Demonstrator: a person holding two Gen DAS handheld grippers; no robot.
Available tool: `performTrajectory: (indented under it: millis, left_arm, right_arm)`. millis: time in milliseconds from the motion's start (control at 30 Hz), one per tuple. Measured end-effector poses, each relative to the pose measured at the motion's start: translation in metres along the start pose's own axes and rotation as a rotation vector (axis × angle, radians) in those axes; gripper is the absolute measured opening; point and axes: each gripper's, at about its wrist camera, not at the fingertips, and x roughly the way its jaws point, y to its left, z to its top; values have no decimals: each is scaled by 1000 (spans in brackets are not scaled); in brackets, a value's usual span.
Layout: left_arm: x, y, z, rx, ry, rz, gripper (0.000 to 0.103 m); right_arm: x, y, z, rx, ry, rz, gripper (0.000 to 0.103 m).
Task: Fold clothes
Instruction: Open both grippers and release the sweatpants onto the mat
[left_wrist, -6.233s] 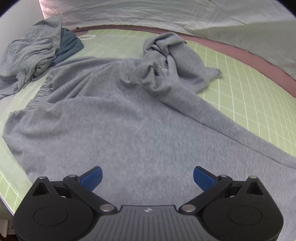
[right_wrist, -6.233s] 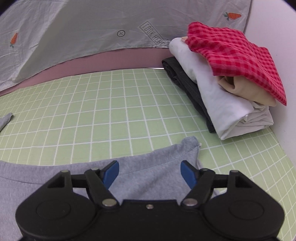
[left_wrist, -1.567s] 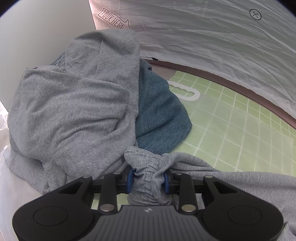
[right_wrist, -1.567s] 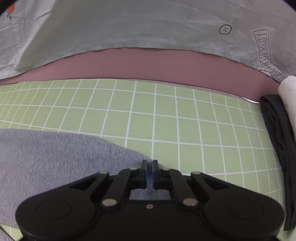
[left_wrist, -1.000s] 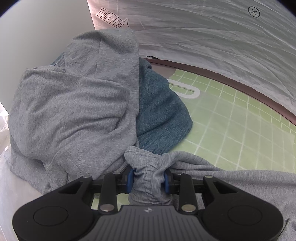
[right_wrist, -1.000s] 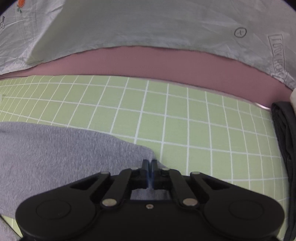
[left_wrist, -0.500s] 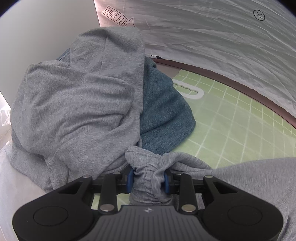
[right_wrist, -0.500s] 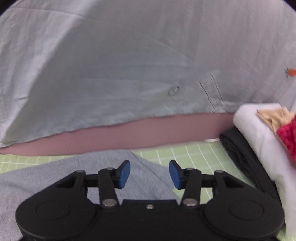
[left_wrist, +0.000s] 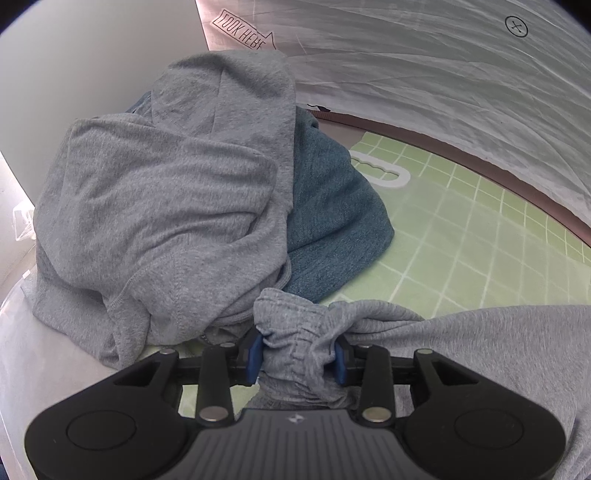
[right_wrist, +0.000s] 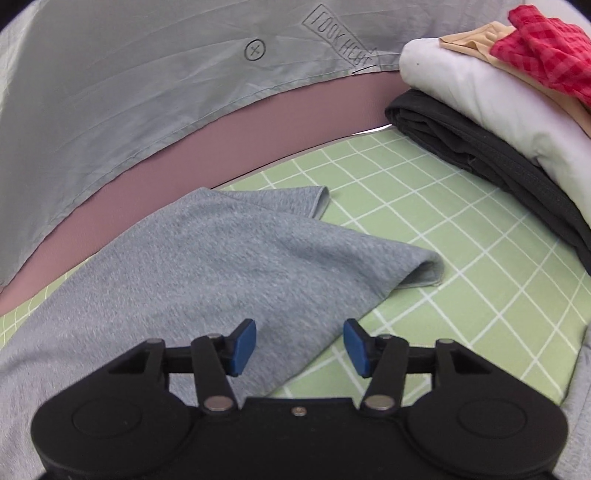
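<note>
The left gripper (left_wrist: 298, 360) has its jaws clenched on a bunched, gathered edge of the light grey knit garment (left_wrist: 498, 354); the blue pads (left_wrist: 254, 356) press on either side of the wad, though the jaws have just been easing a little wider. From that wad the grey cloth runs off to the right, lying over the green grid-lined cutting mat (left_wrist: 461, 229) that covers the tabletop. Just beyond the held bunch, at the left, sits a heap of unfolded clothes: a crumpled grey jersey top (left_wrist: 166, 206) draped over a teal-blue knit garment (left_wrist: 332, 221), which touches the mat beside a white oval handle slot (left_wrist: 384, 173).

In the right wrist view, the right gripper (right_wrist: 299, 347) hangs with its jaws released, having just been closing slightly, with nothing clasped. The same grey garment (right_wrist: 221, 266) lies flat on the mat (right_wrist: 480, 277) beneath and to the left of the jaws; its right edge passes under the gap between the pads, and a folded corner points away to the far right. At the far right stands a stack of folded clothes (right_wrist: 480, 110): dark at the bottom, white above, then beige and red checked cloth. A pale grey sheet (right_wrist: 147, 74) marked "LOOK HERE" hangs behind.
</note>
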Motion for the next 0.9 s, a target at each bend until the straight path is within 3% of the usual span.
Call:
performTrajectory:
  millis: [33,100,233,433,600,633,700,900]
  left_arm:
    - [0,1,-1,-5,2,0,40]
    - [-5,3,-1,-10,4,-1,40]
    - [-20,5,-2,-15,-7,-4,42]
    - [-58,0,-11,7,-46,-5,44]
    - [-99,-18,-25,32,-93,-55,54]
    - [-105,-25,-30,46,-95,-70,54]
    - [-114,-42,-42,70,-90,-98,60]
    - [-122,-105,-87,94,-20,-169,63]
  right_arm:
    - [3,4,0,-40,7,-4,34]
    - [4,13,-2,-154,2,-26,1]
    - [-5,17,-9,-290,16,-32,0]
    - [-27,-12,-27,-223,43,5,0]
    - [-53,-32,-36,-162,51,71,4]
    - [-61,-37,-37,-138,35,74,8]
    - [-73,-48,-36,-115,9,75,28]
    - [-78,-76,-16,-175,19,79,29]
